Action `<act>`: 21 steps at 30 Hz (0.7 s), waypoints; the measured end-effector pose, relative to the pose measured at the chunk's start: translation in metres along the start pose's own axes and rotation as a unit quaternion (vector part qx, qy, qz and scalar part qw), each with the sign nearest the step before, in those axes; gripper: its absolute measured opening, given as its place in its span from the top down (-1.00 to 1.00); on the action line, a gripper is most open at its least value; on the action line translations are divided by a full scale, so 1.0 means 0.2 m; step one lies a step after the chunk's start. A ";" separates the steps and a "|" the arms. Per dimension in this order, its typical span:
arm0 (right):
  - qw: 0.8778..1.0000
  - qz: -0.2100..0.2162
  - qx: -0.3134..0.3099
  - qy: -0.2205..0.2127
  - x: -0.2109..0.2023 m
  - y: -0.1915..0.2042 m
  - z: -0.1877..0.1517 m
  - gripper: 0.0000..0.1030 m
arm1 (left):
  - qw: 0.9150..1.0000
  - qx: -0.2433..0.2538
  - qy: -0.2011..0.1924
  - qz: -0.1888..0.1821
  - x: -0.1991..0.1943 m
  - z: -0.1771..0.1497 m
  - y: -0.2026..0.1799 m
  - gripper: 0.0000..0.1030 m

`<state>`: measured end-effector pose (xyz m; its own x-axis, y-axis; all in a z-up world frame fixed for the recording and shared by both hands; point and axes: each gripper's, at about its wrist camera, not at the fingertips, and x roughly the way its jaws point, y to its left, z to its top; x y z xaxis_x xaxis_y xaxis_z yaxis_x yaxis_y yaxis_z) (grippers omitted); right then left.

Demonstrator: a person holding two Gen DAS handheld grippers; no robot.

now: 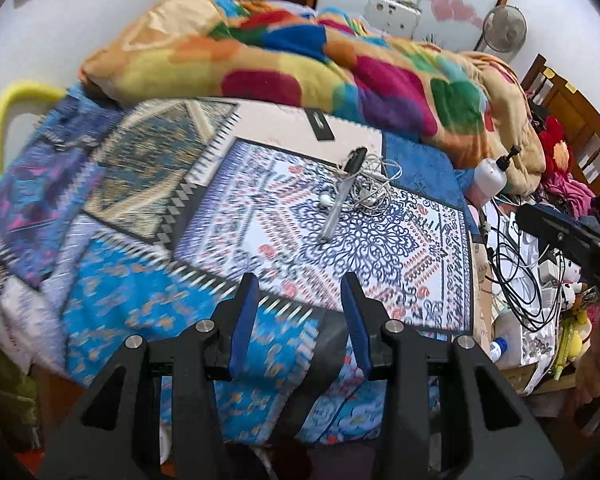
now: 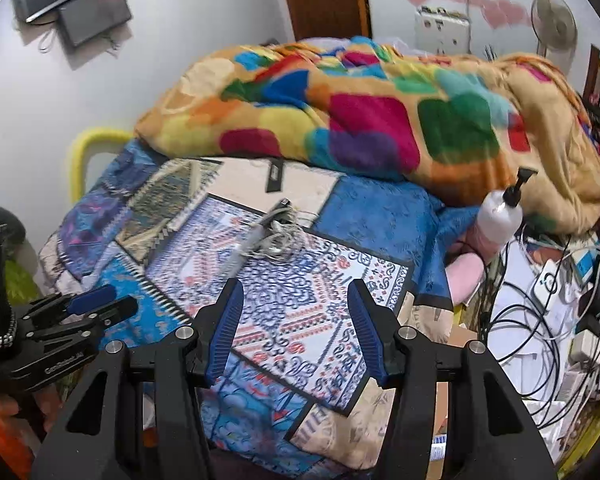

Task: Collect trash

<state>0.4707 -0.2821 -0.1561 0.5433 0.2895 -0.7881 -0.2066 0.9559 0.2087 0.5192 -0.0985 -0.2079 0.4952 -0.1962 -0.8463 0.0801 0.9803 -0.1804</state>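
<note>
On the patchwork bedcover (image 1: 380, 248) lie a silvery pen-like stick (image 1: 337, 204) and a tangle of white earphone cable (image 1: 374, 188), touching each other. My left gripper (image 1: 299, 280) hovers over the cover's near edge, short of them, open with nothing between its blue pads. The same stick (image 2: 244, 248) and cable (image 2: 282, 236) lie ahead of my right gripper (image 2: 296, 286), which is also open and empty. The left gripper (image 2: 112, 300) shows at the left edge of the right wrist view.
A bright multicoloured blanket (image 1: 300, 60) is heaped behind the cover. A white pump bottle (image 2: 500, 216) leans at the bed's right edge. Black and white cables, chargers and papers (image 2: 540, 300) clutter the right side. A yellow rail (image 1: 4, 120) stands at the left.
</note>
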 end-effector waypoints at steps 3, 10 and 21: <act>1.000 0.000 0.007 0.015 0.11 -0.04 0.02 0.02 | 1.000 0.003 0.016 -0.020 0.15 0.06 -0.02 0.19; 0.998 0.031 0.034 0.051 0.39 -0.09 0.08 0.02 | 0.998 0.017 0.030 -0.052 0.40 0.17 -0.07 0.19; 0.992 0.069 0.049 0.098 0.71 -0.07 0.18 0.11 | 0.996 0.062 0.025 -0.059 0.50 0.19 -0.09 0.82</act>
<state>0.5788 -0.2522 -0.2499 0.3452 0.4125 -0.8430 -0.1832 0.9106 0.3705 0.6007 -0.1355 -0.2698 0.4319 -0.3085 -0.8475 0.2425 0.9448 -0.2203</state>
